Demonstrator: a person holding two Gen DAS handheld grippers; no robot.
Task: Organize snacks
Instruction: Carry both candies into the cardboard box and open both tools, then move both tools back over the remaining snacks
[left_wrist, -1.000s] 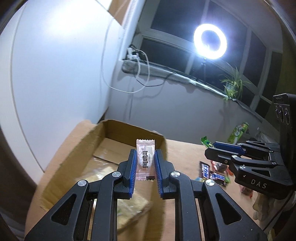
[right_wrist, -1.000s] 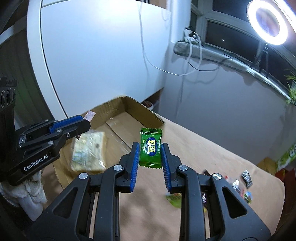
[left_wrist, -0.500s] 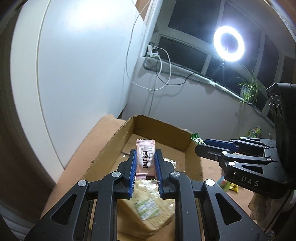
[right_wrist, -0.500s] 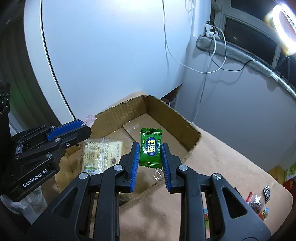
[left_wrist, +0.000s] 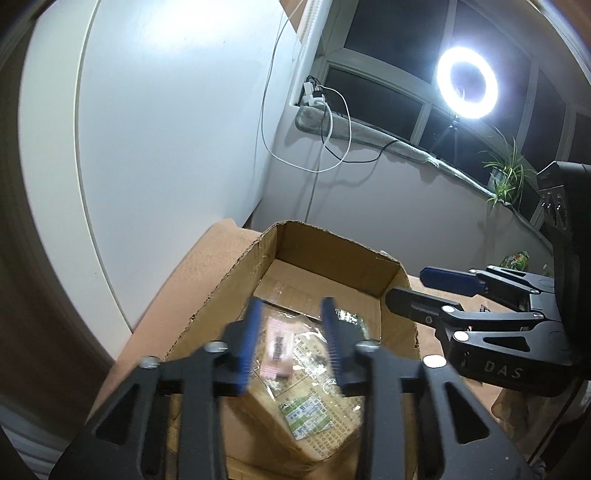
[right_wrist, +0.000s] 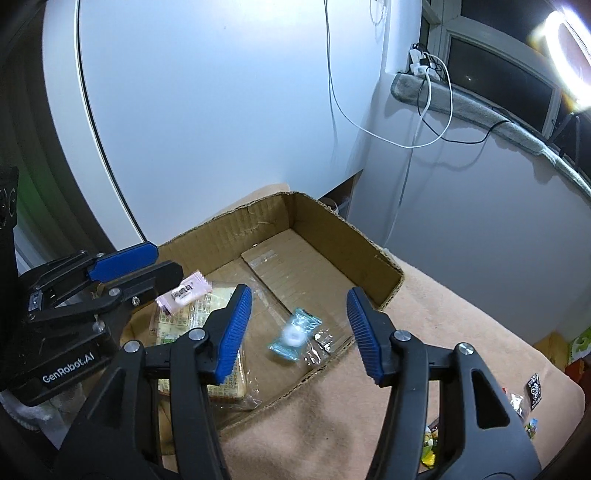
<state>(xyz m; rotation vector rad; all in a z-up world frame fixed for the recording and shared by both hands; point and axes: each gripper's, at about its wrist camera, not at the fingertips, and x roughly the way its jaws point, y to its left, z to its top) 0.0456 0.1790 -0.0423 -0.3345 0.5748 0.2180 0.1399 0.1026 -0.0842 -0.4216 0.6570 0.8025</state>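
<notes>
Candies: you have just let both go. The pink candy (left_wrist: 277, 345) and the green candy (right_wrist: 294, 334) are blurred, so by my reading both are dropping or just landing in the box (right_wrist: 384, 275).
Pink candy: it shows between your left pads, touching neither, over the cracker pack (left_wrist: 310, 398) at the near left of the box.
Green candy: it shows on or just over the bare floor near the right wall, beside a scrap of clear wrapper.
Change: half a second ago each candy stood upright, pinched between its pads; now both sets of jaws have just been opening and nothing is gripped.
Meaning: two more snacks are in the box, so this drop looks done.
Left gripper (left_wrist: 291, 332): moderately wide, empty, tilted down over the near left part of the box.
Right gripper (right_wrist: 299, 321): wider, empty, tilted down over the near right rim.
Pose: your two tools sit side by side, each visible at the edge of the other's view, tips apart.
Leftovers: more snacks (right_wrist: 532, 391) lie on the blanket (right_wrist: 461, 332) far to the right; you likely go there next.
</notes>
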